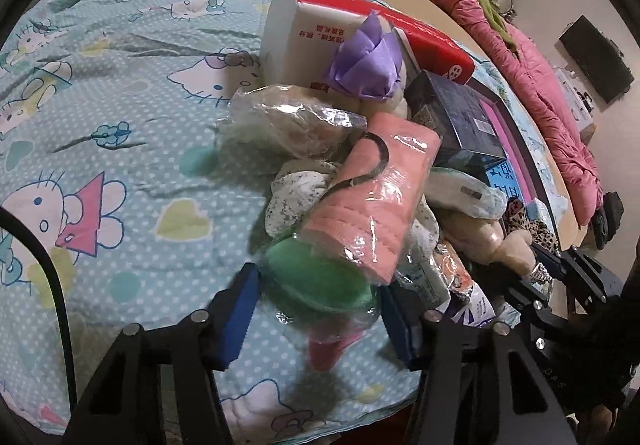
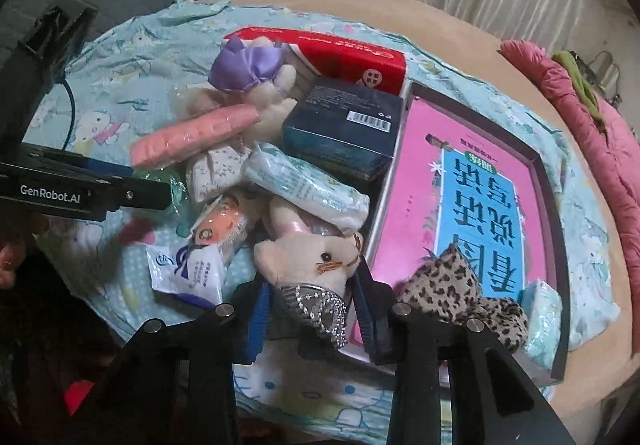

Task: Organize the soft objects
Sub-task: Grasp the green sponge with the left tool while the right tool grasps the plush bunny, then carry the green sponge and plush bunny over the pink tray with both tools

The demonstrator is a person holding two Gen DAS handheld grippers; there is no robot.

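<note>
Two claws work a pile of soft things on the bed: left claw (image 1: pixel 316 309) pinches a plastic-wrapped pink towel (image 1: pixel 372 201), right claw (image 2: pixel 310 309) grips a plush bunny (image 2: pixel 310 257), each seemingly needing lifting clear.

Dim indoor light, colours muted. Glare on plastic wrap (image 1: pixel 376 205). Strong fisheye warp w/ black corners; near parts soft.

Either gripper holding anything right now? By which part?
Left gripper: the green end of the plastic-wrapped bundle. Right gripper: the plush cat, by its sequined bow.
</note>
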